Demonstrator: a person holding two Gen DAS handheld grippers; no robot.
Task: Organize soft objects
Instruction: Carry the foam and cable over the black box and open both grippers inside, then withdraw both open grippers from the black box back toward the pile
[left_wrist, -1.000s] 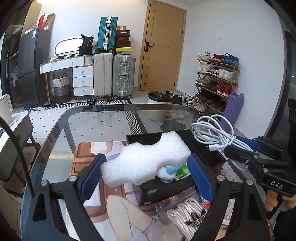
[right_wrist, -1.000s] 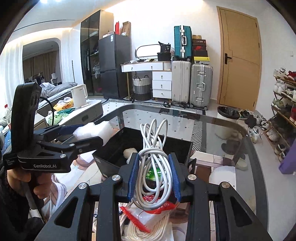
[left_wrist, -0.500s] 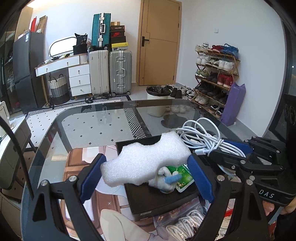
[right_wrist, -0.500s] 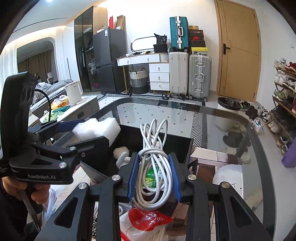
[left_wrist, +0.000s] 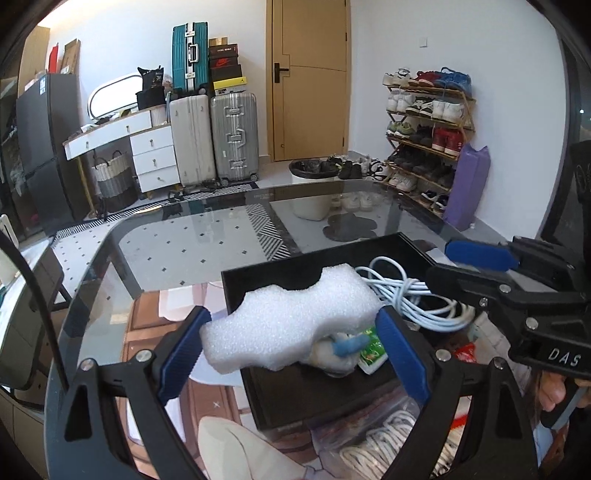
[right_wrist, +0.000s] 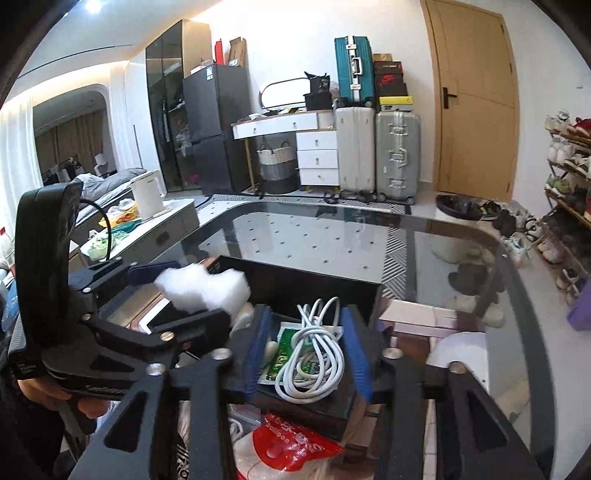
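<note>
Pinching a white foam block end to end between the fingers of the left gripper. Keeping those fingers spread wide, and just now easing them a little wider, yet with both blue pads touching the ends of the block. Holding it in the air, clear of any support, over the near left corner of an open black box on the glass table. Just now parting the fingers of the right gripper as well, and standing them narrowly apart on either side of a coiled white cable, touching it with neither pad. Leaving the cable lying loose inside the box, partly on a green packet. Hovering above a clear bag with a red label, just this side of the box.
</note>
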